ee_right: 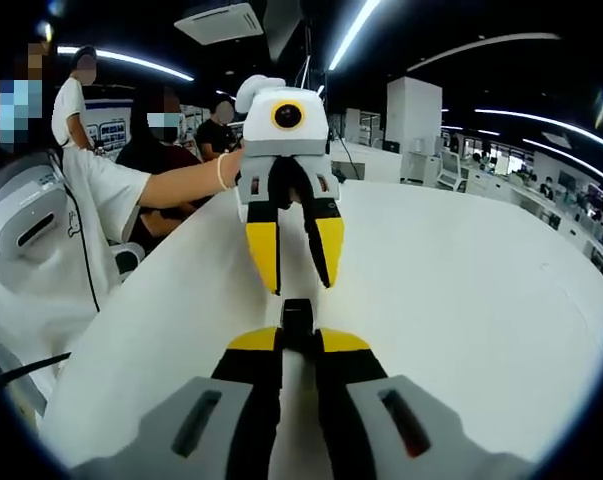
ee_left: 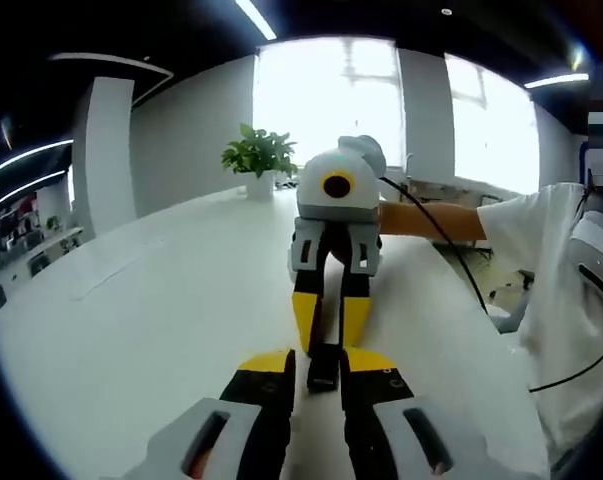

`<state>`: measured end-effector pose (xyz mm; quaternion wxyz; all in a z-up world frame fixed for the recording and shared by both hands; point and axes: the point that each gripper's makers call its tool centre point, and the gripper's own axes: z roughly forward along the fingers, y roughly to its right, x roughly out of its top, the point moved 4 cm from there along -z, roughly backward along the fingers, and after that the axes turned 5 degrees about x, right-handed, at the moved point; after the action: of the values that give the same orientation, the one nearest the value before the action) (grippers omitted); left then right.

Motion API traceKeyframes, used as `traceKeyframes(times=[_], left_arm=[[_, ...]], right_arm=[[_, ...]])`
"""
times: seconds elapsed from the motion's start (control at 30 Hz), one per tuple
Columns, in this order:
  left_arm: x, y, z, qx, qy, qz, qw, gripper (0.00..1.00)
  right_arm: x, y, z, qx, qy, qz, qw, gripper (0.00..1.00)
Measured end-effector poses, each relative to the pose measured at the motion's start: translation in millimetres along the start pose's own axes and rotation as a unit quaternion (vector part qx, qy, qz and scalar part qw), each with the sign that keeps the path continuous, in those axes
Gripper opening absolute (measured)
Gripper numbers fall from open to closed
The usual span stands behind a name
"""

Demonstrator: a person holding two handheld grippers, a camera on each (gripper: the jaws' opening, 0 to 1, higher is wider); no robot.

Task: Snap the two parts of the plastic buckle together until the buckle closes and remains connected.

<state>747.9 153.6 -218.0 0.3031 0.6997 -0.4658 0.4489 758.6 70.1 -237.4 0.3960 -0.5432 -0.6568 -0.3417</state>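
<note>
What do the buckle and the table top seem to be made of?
Buckle: apparently black plastic with a matte finish, since it shows no glint between the left tongs; details are too small to tell. Table top: smooth white surface, probably laminate, with a soft sheen from the window light.

Open-plan office – long white table, potted plant, ceiling strip lights
</note>
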Motion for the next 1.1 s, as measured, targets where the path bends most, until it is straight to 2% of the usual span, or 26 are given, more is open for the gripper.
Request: traceKeyframes(times=[0.13, 0.2, 0.33, 0.4, 0.47, 0.5, 0.67, 0.73, 0.77, 0.8, 0.83, 0.9, 1.1], left_arm=[[6.3, -1.8, -6.1, 0.027, 0.017, -0.007, 0.9995, 0.16], [11.7, -0.8, -12.4, 0.055, 0.026, 0.0, 0.9982, 0.16], [24.6, 6.8, -23.2, 0.102, 0.066, -0.01, 0.9926, 0.16], [25.1, 6.6, -28.2, 0.135, 0.072, -0.029, 0.9878, 0.16], [25.2, 5.1, -33.7, 0.164, 0.078, -0.026, 0.9829, 0.16], [25.1, 6.0, -34.4, 0.165, 0.08, -0.028, 0.9828, 0.16], [27.0, 6.7, -52.6, 0.213, 0.122, -0.068, 0.967, 0.16], [25.9, 6.4, -60.6, 0.236, 0.134, -0.081, 0.9591, 0.16], [25.4, 6.1, -61.8, 0.24, 0.135, -0.085, 0.9575, 0.15], [24.4, 4.3, -69.1, 0.271, 0.145, -0.086, 0.9476, 0.14], [24.4, 5.5, -71.9, 0.279, 0.154, -0.09, 0.9438, 0.13], [24.4, 7.9, -75.2, 0.28, 0.165, -0.1, 0.9405, 0.13], [16.4, 18.3, -75.1, 0.276, 0.176, -0.114, 0.9381, 0.14]], right_arm=[[0.3, 2.4, 0.5, -0.008, 0.004, 0.002, 1.0, 0.12], [0.5, 3.4, 1.1, -0.013, 0.007, 0.005, 0.9999, 0.12], [1.1, 9.9, 2.2, -0.036, 0.011, 0.003, 0.9993, 0.12], [1.3, 11.9, 3.0, -0.04, 0.017, 0.008, 0.999, 0.12], [1.0, 13.4, 3.1, -0.046, 0.019, 0.012, 0.9987, 0.12], [0.9, 14.0, 3.2, -0.046, 0.019, 0.013, 0.9987, 0.12], [1.3, 20.6, -0.1, -0.063, 0.014, 0.015, 0.9978, 0.12], [1.0, 21.5, -1.1, -0.067, 0.012, 0.018, 0.9975, 0.12], [0.9, 21.8, -1.0, -0.067, 0.011, 0.018, 0.9975, 0.12], [0.4, 23.2, -1.6, -0.071, 0.01, 0.02, 0.9972, 0.12], [0.2, 24.0, -2.0, -0.073, 0.009, 0.022, 0.9971, 0.12], [0.0, 27.1, -2.6, -0.076, 0.009, 0.024, 0.9968, 0.12], [-1.4, 34.9, -2.8, -0.091, 0.012, 0.037, 0.995, 0.12]])
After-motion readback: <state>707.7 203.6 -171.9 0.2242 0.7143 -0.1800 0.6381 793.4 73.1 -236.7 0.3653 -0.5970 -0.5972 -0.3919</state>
